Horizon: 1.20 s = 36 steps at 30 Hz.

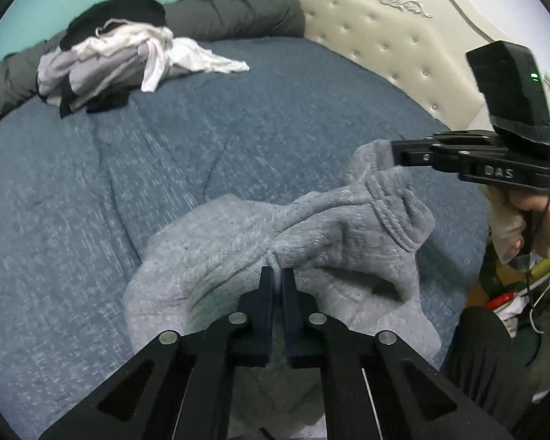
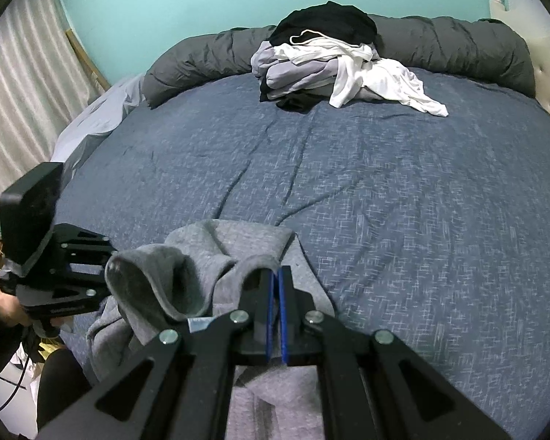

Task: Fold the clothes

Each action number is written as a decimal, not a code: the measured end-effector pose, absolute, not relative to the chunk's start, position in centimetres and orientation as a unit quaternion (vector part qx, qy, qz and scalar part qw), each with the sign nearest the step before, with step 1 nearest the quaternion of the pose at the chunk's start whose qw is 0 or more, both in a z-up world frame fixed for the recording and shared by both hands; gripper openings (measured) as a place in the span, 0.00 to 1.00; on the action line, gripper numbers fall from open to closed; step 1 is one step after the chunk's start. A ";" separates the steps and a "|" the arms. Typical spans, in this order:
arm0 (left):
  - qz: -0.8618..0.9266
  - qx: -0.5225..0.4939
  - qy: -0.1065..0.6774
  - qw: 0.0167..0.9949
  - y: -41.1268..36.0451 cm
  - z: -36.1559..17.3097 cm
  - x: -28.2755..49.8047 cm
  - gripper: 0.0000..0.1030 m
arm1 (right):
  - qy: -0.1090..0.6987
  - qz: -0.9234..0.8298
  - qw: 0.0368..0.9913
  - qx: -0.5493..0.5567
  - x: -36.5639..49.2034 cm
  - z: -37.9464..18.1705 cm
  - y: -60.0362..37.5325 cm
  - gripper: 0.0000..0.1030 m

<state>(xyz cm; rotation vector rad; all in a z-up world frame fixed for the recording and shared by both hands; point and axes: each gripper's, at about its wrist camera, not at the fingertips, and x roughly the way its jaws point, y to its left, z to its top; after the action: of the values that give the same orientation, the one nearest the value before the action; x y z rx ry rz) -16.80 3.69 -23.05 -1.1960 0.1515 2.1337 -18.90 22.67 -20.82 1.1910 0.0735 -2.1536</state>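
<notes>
A grey knit sweater (image 1: 238, 242) lies bunched at the near edge of the blue bed; it also shows in the right wrist view (image 2: 223, 256). My left gripper (image 1: 278, 275) is shut on a fold of the sweater's body and also shows in the right wrist view (image 2: 108, 271). My right gripper (image 2: 277, 275) is shut on the sweater's edge near the ribbed collar and holds it lifted; it also shows at the right in the left wrist view (image 1: 394, 154).
A pile of black, white and grey clothes (image 2: 330, 62) sits at the far side of the blue bedspread (image 2: 385, 201), against a rolled dark grey duvet (image 2: 201, 58). A cream tufted headboard (image 1: 377, 36) stands on the right. Floor clutter (image 1: 506, 293) lies beside the bed.
</notes>
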 end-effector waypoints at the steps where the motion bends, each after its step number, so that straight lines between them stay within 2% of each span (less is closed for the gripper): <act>1: 0.825 -0.452 0.057 0.334 3.2 -22.5 -16.6 0.03 | 0.028 -0.826 0.334 0.454 -18.8 -20.6 22.7 0.02; 10: 0.880 -0.407 0.006 0.245 -4.5 -17.4 -15.7 0.03 | 0.011 -0.842 0.327 0.429 -18.7 -17.6 22.9 0.02; 16: 0.888 -0.427 -0.031 0.166 -10.2 -17.7 -16.5 0.03 | 0.018 -0.841 0.318 0.437 -20.1 -17.1 20.3 0.03; 19: 0.886 -0.439 -0.038 0.143 -11.7 -18.6 -16.7 0.03 | 0.037 -0.841 0.278 0.462 -21.0 -18.6 19.1 0.10; 23: 0.878 -0.456 -0.040 0.141 -11.8 -20.5 -17.2 0.03 | -0.017 -0.845 0.258 0.468 -21.0 -19.9 20.9 0.45; 27: 0.876 -0.459 -0.041 0.144 -11.9 -21.5 -17.3 0.03 | -0.044 -0.825 0.275 0.491 -20.9 -21.6 21.3 0.46; 32: 0.874 -0.461 -0.051 0.145 -12.1 -21.8 -17.3 0.03 | -0.045 -0.801 0.290 0.522 -21.7 -24.0 18.8 0.53; 36: 0.871 -0.467 -0.054 0.143 -12.3 -22.2 -17.5 0.03 | -0.030 -0.772 0.274 0.573 -22.4 -27.1 16.6 0.54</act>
<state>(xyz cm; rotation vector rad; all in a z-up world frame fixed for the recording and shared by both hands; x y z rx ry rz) -17.52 -12.28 -22.20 -1.3460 -0.1551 2.5129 -22.44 16.57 -27.08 1.5417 -0.0800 -2.0754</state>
